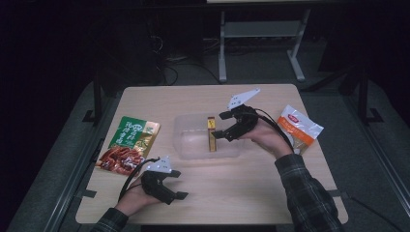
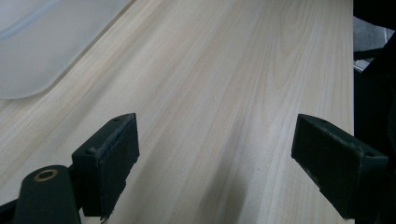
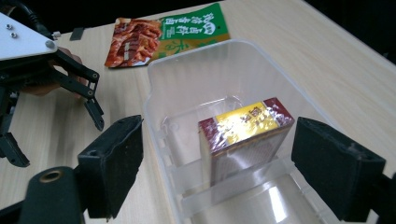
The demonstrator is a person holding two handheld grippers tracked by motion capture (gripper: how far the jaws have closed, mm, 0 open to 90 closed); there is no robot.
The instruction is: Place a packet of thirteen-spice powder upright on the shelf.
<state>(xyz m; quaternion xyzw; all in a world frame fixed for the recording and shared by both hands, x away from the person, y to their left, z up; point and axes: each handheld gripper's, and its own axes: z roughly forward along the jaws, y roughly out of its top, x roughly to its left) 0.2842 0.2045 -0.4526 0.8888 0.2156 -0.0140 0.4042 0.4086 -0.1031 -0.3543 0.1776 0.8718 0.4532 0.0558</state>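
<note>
A clear plastic container (image 1: 193, 118) sits in the middle of the wooden table. A small gold and dark-red box (image 1: 212, 134), wrapped in film, stands on edge inside it. My right gripper (image 1: 220, 125) hovers at the container's right side. In the right gripper view its jaws are open (image 3: 219, 140), wide on either side of the box (image 3: 245, 126) without touching it. My left gripper (image 1: 180, 184) rests near the table's front left, open with nothing between its jaws (image 2: 215, 144), over bare wood.
A green and red snack pouch (image 1: 128, 144) lies flat left of the container. At the table's right edge lies a white and orange pouch (image 1: 299, 128). A corner of the container (image 2: 42, 42) shows in the left gripper view. Table legs stand on the dark floor behind.
</note>
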